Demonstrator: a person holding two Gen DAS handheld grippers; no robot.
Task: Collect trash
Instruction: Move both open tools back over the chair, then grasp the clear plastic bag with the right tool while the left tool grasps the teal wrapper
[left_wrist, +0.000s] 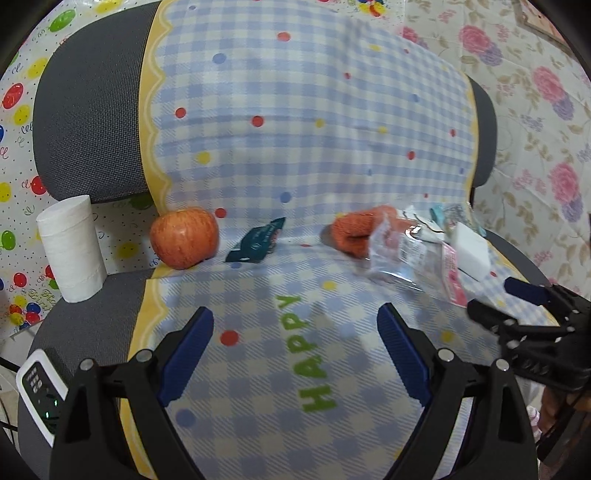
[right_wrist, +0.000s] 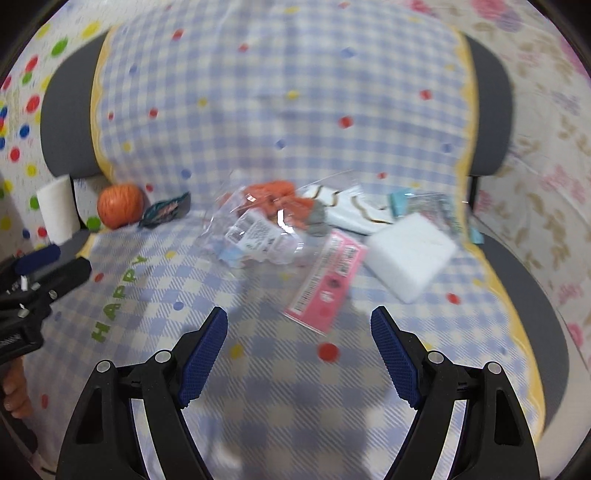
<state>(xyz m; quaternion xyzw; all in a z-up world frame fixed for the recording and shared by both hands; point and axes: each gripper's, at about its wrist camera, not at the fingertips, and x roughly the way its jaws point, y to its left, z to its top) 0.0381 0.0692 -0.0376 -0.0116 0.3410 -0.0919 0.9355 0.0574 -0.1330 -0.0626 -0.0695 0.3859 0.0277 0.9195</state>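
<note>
Both grippers are hovering level above the checkered chair seat (right_wrist: 295, 387), fingers spread and empty: left gripper (left_wrist: 295, 354); right gripper (right_wrist: 299, 354), with the clear plastic wrapper (right_wrist: 258, 236) lying at its 12 o'clock.

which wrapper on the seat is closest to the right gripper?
The pink-labelled wrapper, lying flat just ahead of the open right gripper. The clear crumpled bag sits farther back, and the dark teal wrapper is far left by the apple.

- Bright, even indoor light; soft shadows only.
- Right wrist view is smeared by motion blur throughout.
- Left wrist view is sharper, soft at far right.
- Small glare on the clear plastic bag (right_wrist: 258, 229).
- Fisheye bending, dark corners.
</note>
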